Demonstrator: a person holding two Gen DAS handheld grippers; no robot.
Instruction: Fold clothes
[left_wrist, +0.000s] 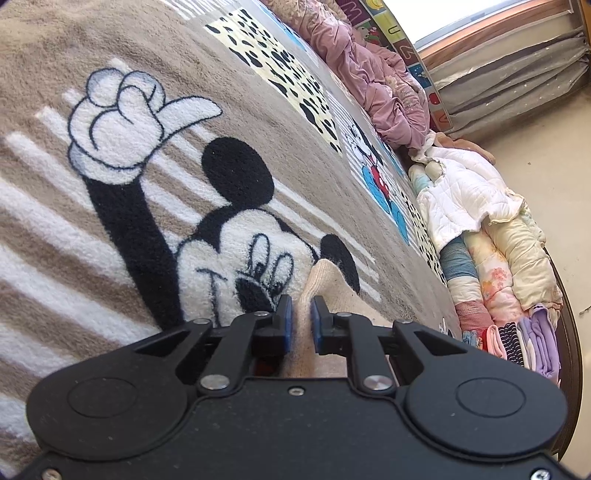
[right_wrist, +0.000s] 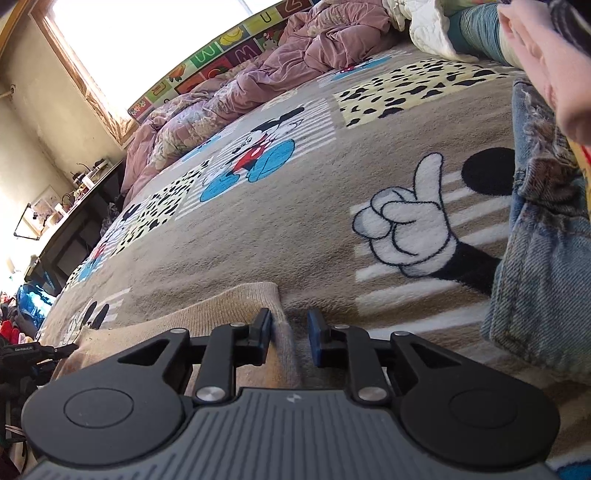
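Folded clothes (left_wrist: 517, 332) already line the bed's three-o'clock edge, yet the beige knit garment (right_wrist: 207, 314) on the blanket (right_wrist: 314, 206) seems barely begun: left tongs (left_wrist: 302, 308) clamped on it, right tongs (right_wrist: 289, 325) apart over its edge.

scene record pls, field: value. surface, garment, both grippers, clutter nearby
surface: Mickey Mouse fleece blanket covering the bed
garment: beige knit garment, lying flat on the blanket
left gripper: jaws closed on a fold of the beige knit
right gripper: jaws parted, straddling the knit's corner edge, not clamped
nearby: denim jeans to the right; pink quilt at far edge; folded clothes stack
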